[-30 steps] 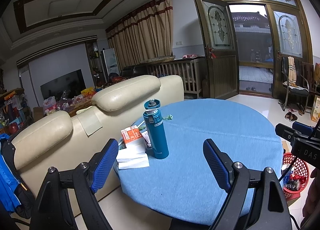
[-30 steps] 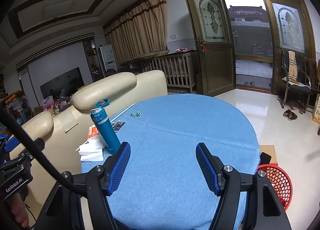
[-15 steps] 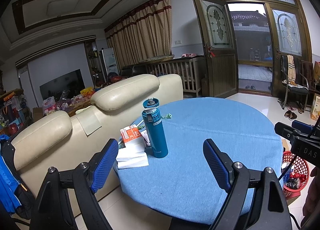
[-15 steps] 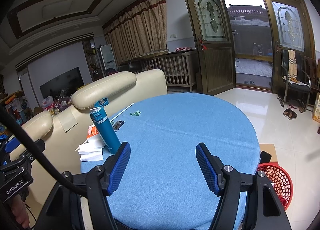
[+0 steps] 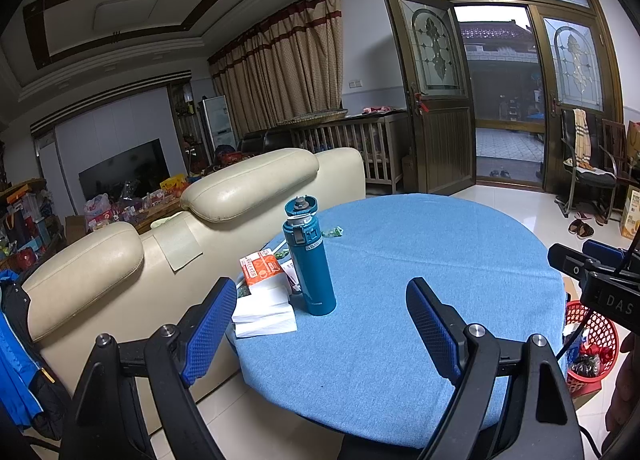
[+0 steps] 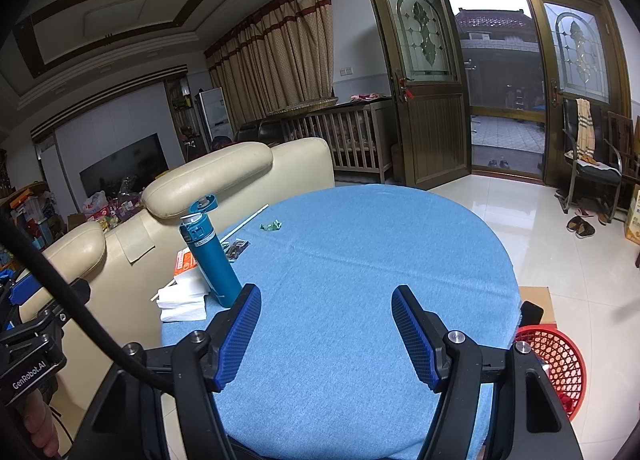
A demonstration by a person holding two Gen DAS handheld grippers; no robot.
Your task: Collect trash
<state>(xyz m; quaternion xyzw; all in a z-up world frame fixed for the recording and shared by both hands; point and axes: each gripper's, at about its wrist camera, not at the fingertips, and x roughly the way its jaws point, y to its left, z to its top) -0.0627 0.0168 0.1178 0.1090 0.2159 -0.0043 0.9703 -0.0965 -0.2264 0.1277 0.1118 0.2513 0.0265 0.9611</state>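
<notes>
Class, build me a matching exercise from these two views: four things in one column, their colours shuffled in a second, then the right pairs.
Things
1. bottle
2. basket
3. sofa
4. wrapper

Colours
A. cream
B. green
C. teal
D. red

Pairs: 1-C, 2-D, 3-A, 4-B
</notes>
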